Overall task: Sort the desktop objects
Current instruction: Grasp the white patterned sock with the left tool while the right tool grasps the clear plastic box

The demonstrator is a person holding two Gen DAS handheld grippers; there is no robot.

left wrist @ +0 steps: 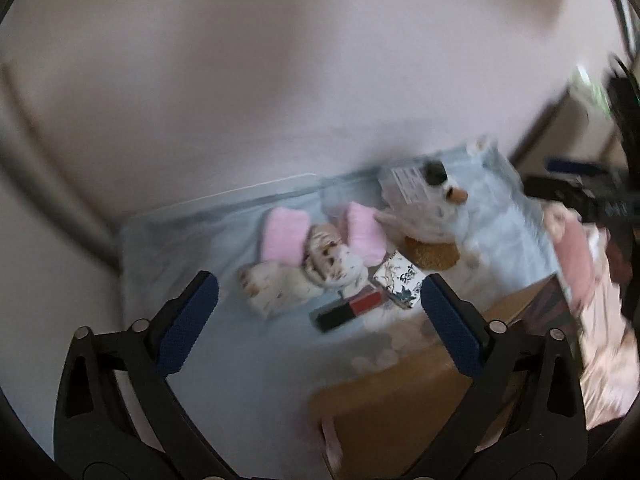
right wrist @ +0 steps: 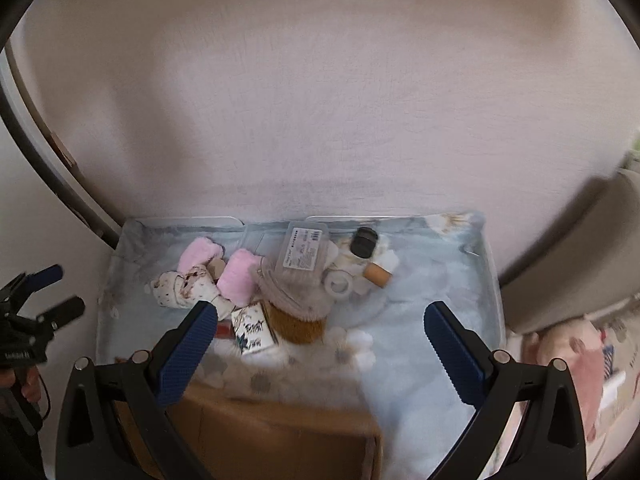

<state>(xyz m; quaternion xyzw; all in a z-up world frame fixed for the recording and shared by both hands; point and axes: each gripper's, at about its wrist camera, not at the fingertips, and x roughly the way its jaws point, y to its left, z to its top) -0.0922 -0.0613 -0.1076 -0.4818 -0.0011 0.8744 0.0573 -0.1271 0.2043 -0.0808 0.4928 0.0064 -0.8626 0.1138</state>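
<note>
- Both of my grippers hang over the bench, which is draped in a pale blue flowered cloth (right wrist: 420, 332), and both point steeply down at the clutter. Both views are blurred.
- My left gripper (left wrist: 318, 304) stands wide with nothing between its blue pads. Below it lie a red-and-black rectangular block (left wrist: 348, 307) and a small white box printed with dark blue leaves (left wrist: 400, 282), near the middle of the bench.
- My right gripper (right wrist: 320, 328) is also spread wide and empty, over the same heap from the front edge.
- The things to sort sit in one bunch towards the back edge: two fluffy pink rolled cloths (right wrist: 240, 282), cream patterned soft bundles (right wrist: 188, 290), a round brown woven piece (right wrist: 298, 326), a clear plastic lidded tray with a printed label (right wrist: 304, 250), a black round cap (right wrist: 364, 242) and a tan cork-like stub (right wrist: 378, 276).
- A brown cardboard box (right wrist: 288, 440) stands at the front edge. I can only see its top flap, so I cannot tell what is inside; I take it to be where things go.
- To do this step well, I would pick one item at the edge of the heap, the block or the leaf-printed box, centre the pads across its short sides, and come straight down so neighbours are not dragged.
- The tray overlaps the woven piece, so I would leave those for later.
</note>
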